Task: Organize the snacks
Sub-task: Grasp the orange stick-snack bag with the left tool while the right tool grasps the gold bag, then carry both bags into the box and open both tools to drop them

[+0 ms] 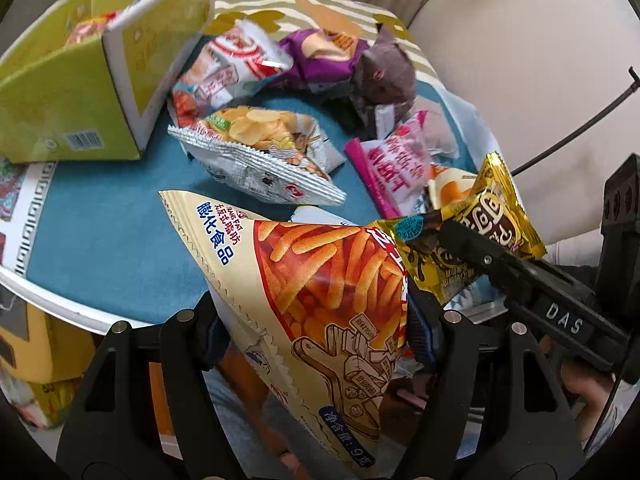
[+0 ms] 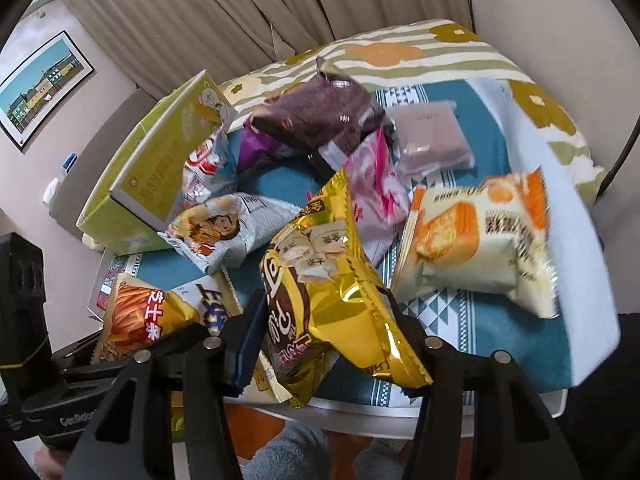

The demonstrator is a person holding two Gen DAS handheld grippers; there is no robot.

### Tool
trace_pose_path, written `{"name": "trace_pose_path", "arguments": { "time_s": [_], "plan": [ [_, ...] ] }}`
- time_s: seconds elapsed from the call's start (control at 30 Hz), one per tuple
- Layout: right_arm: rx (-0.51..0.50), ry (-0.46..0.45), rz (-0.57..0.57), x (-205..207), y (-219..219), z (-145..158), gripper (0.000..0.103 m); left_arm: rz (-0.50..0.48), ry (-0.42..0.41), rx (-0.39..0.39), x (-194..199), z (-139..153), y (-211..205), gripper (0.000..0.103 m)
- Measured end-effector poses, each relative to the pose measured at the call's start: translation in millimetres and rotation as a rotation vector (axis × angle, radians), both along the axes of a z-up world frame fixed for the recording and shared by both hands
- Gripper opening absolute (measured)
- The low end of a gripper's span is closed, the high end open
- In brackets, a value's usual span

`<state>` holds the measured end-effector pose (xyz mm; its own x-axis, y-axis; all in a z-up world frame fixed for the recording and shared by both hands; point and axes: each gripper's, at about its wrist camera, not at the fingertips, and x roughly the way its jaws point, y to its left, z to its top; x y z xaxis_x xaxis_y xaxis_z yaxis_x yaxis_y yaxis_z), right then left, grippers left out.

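In the left wrist view my left gripper (image 1: 320, 320) is shut on a cream and orange bag of stick snacks (image 1: 312, 280), lifted above the blue cloth (image 1: 100, 232). In the right wrist view my right gripper (image 2: 324, 332) is shut on a gold and brown snack bag (image 2: 332, 280), also held off the table. The gold bag (image 1: 480, 232) shows beside the stick bag in the left view, and the stick bag (image 2: 140, 320) sits low on the left of the right view. A yellow-green carton (image 1: 80, 92) stands open at the table's far left.
Loose packs lie on the cloth: a silver chip bag (image 1: 260, 152), a red-and-white bag (image 1: 236, 64), a purple bag (image 1: 320, 56), a pink pack (image 1: 388, 168), a dark brown bag (image 2: 320, 116) and an orange cake pack (image 2: 480, 236). A flowered cushion (image 2: 400, 52) lies behind.
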<state>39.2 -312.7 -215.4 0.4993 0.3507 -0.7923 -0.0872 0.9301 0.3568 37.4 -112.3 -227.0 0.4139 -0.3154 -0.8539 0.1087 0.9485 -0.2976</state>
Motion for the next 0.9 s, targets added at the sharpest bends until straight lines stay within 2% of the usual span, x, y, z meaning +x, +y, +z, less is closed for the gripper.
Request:
{"name": "trace_pose_path", "arguments": {
  "time_s": [0.33, 0.5, 0.73, 0.9],
  "plan": [
    [0.003, -0.100, -0.021, 1.0, -0.6, 61.8, 0.050, 0.004, -0.097, 0.009, -1.1, 59.8, 13.1, 0.068],
    [0.016, -0.153, -0.007, 15.6, 9.5, 96.0, 0.050, 0.030, -0.168, 0.024, 16.7, 95.1, 31.1, 0.068],
    [0.009, -0.249, 0.055, 51.3, 50.4, 144.7, 0.050, 0.094, -0.264, 0.071, 59.9, 142.7, 93.4, 0.068],
    [0.016, -0.286, 0.118, 85.6, 107.9, 166.8, 0.050, 0.159, -0.265, 0.112, 97.0, 153.8, 154.3, 0.068]
  ]
}}
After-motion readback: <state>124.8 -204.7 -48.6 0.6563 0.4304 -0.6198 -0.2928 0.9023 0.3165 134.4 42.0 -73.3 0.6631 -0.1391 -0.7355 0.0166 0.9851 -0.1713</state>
